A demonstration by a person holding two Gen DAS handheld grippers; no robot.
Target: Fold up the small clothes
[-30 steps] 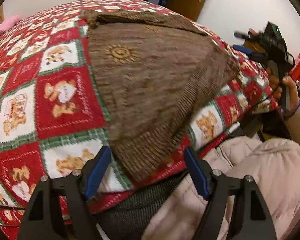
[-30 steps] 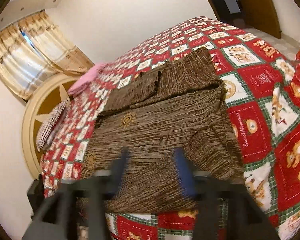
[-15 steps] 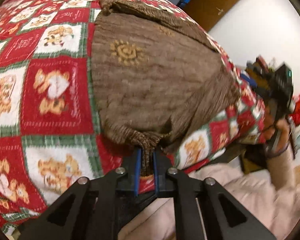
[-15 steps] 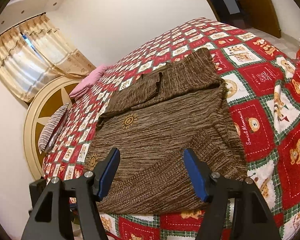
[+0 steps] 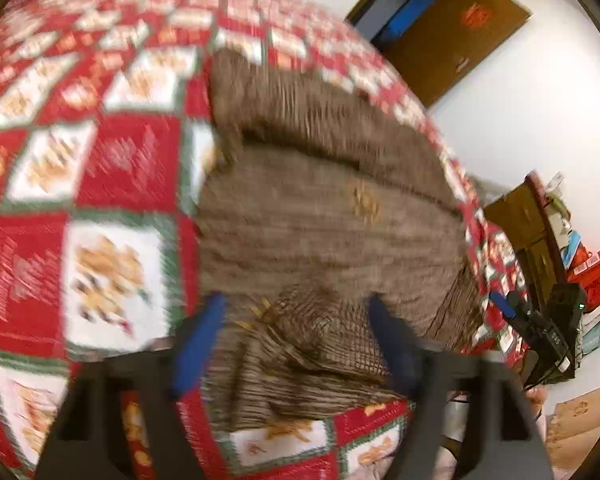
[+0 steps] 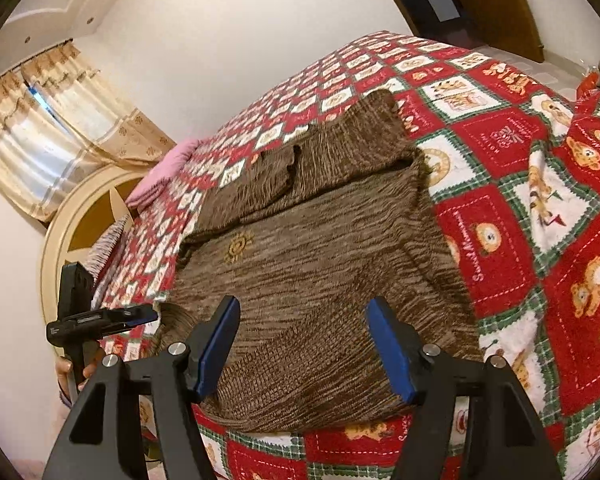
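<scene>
A brown knit sweater point(image 6: 320, 264) with a small gold sun emblem lies on the red patchwork bedspread point(image 6: 512, 232), its sleeves folded across the far part. In the blurred left wrist view the sweater point(image 5: 320, 220) has a bottom corner folded up onto its body. My left gripper point(image 5: 296, 340) is open just above that folded corner, holding nothing. My right gripper point(image 6: 304, 348) is open and empty above the sweater's near hem. The left gripper also shows in the right wrist view point(image 6: 100, 320) at the sweater's left corner.
The bed's near edge runs just below both grippers. A pink cloth point(image 6: 160, 176) and a round headboard point(image 6: 84, 216) lie at the far left. A brown door point(image 5: 452, 36) and a wooden cabinet point(image 5: 528, 240) with boxes stand beyond the bed.
My left gripper had closed on the sweater's bottom corner, carried it inward over the body, and has now opened and let it go. My right gripper stayed open over the hem.
</scene>
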